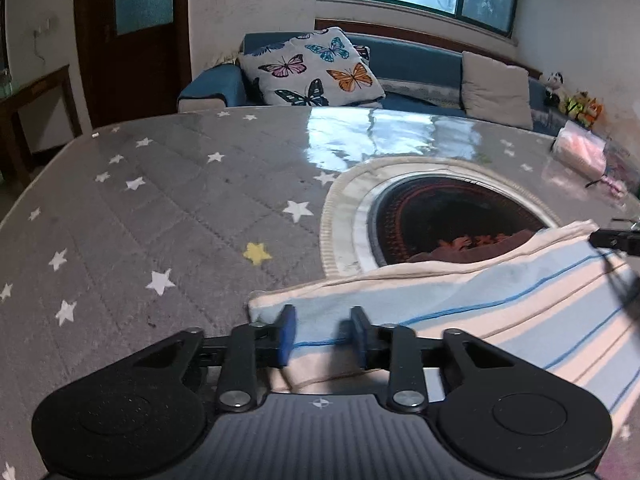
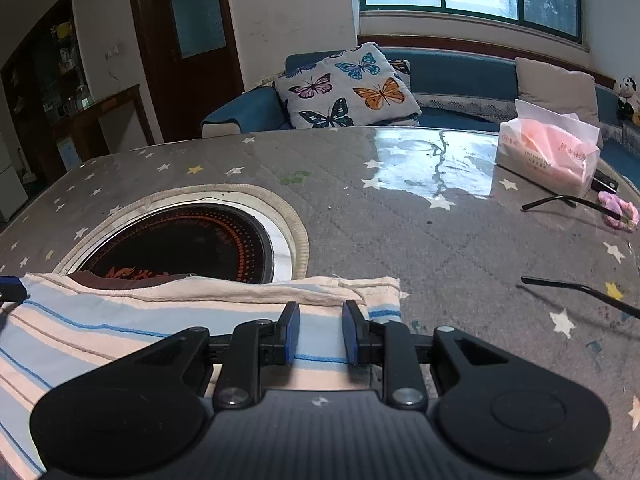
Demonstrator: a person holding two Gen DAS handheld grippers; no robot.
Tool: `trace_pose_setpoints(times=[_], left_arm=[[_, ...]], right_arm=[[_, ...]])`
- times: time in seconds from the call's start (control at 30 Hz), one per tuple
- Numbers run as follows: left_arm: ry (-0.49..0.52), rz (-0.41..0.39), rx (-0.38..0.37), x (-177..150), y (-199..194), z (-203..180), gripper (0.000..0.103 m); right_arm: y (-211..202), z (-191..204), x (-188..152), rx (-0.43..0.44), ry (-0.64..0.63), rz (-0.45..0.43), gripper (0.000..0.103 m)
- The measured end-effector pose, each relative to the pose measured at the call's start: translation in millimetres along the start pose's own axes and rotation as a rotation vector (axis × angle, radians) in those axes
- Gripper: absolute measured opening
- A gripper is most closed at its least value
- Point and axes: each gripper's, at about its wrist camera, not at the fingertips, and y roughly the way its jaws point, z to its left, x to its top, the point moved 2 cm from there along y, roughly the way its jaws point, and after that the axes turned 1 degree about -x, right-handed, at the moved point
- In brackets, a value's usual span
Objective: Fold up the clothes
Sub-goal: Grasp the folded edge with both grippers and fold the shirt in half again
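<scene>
Grey starry tablecloth point(image 1: 168, 208) holds a soft, light, floppy striped cotton cloth point(image 1: 500, 300). Left gripper point(image 1: 323, 334) and right gripper point(image 2: 320, 330) hang part open over its corners, holding nothing; pinch there.

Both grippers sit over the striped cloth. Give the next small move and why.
Probably close both: the left gripper and right gripper stand open, each straddling a far corner of the striped cloth, nothing pinched yet. Gripping comes before any fold.
</scene>
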Motion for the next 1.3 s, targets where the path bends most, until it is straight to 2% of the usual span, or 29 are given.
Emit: trace_pose_setpoints(times=[0.23, 0.3, 0.37, 0.47, 0.57, 0.63, 0.8, 0.9, 0.97, 1.13, 1.3], left_arm=[[-0.033, -0.002, -0.007, 2.2, -5.6, 3.6, 0.027], [-0.037, -0.008, -0.007, 1.8, -11.0, 3.4, 0.032], [-0.042, -0.011, -0.002, 1.6, -16.9, 3.4, 0.045], [-0.059, -0.009, 0.004, -2.3, -27.4, 8.0, 0.049], [-0.084, 0.017, 0.002, -12.5, -37.4, 15.9, 0.054], [-0.090, 0.027, 0.013, -20.1, -43.2, 20.8, 0.054], [-0.151, 0.037, 0.023, -35.6, -56.8, 36.6, 0.056], [-0.136, 0.029, 0.029, -44.5, -67.7, 37.2, 0.058], [-0.137, 0.026, 0.024, -49.6, -75.1, 38.0, 0.062], [-0.148, 0.007, 0.044, -55.2, -88.5, 47.1, 0.066], [-0.173, -0.005, 0.055, -63.4, -97.7, 56.8, 0.068]], right_arm=[[-2.0, 1.5, 1.7, -0.011, -0.016, 0.005, 0.024], [-7.6, 9.1, 3.0, -0.009, -0.034, -0.006, 0.026], [-12.9, 18.8, 3.5, 0.008, -0.057, -0.014, 0.027], [-21.6, 43.8, 1.6, 0.058, -0.116, -0.011, 0.027], [-32.5, 70.9, -3.8, 0.102, -0.187, -0.020, 0.036], [-41.0, 91.0, -8.7, 0.140, -0.231, -0.022, 0.037], [-58.8, 152.8, -28.0, 0.277, -0.351, -0.001, 0.040], [-68.1, 194.3, -43.8, 0.360, -0.445, 0.010, 0.041], [-75.0, 221.5, -55.2, 0.406, -0.523, 0.004, 0.041], [-81.3, 273.9, -76.3, 0.460, -0.677, -0.011, 0.041], [-84.1, 302.8, -92.1, 0.468, -0.802, -0.025, 0.041]])
